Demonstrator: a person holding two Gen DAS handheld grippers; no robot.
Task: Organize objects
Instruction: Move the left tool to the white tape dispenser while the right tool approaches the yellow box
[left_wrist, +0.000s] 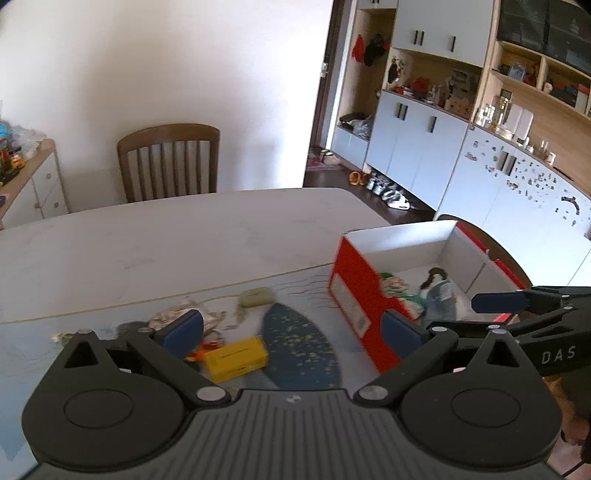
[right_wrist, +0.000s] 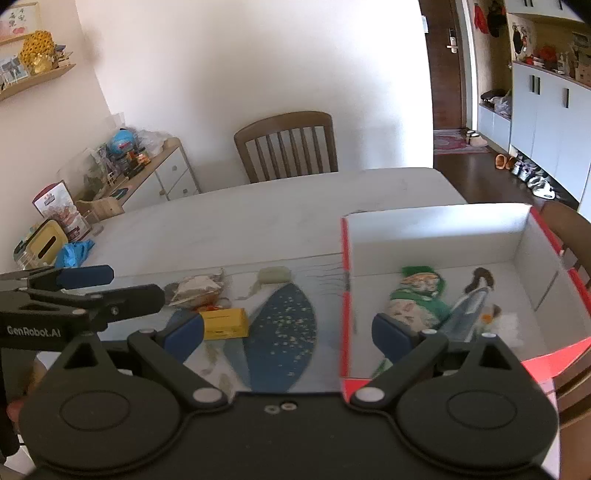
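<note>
An open red shoebox (left_wrist: 354, 295) with a white inside stands at the right of the table. It holds a green-and-white packet (right_wrist: 417, 291), a bluish packet (right_wrist: 469, 310) and a small dark item. Left of it on the patterned mat lie a yellow box (left_wrist: 236, 358), an olive case (left_wrist: 256, 297) and crumpled wrappers (left_wrist: 177, 314). My left gripper (left_wrist: 291, 330) hangs open above the yellow box and the mat, holding nothing. My right gripper (right_wrist: 288, 338) is open too, straddling the shoebox's left wall (right_wrist: 345, 295), with nothing gripped. Its blue fingertip (left_wrist: 495, 302) reaches over the box.
The white table (left_wrist: 184, 236) stretches away behind the mat, with a wooden chair (left_wrist: 170, 162) at its far side. A sideboard (right_wrist: 155, 177) crowded with things stands at the left wall. Cabinets and shelves (left_wrist: 424, 147) line the right side of the room.
</note>
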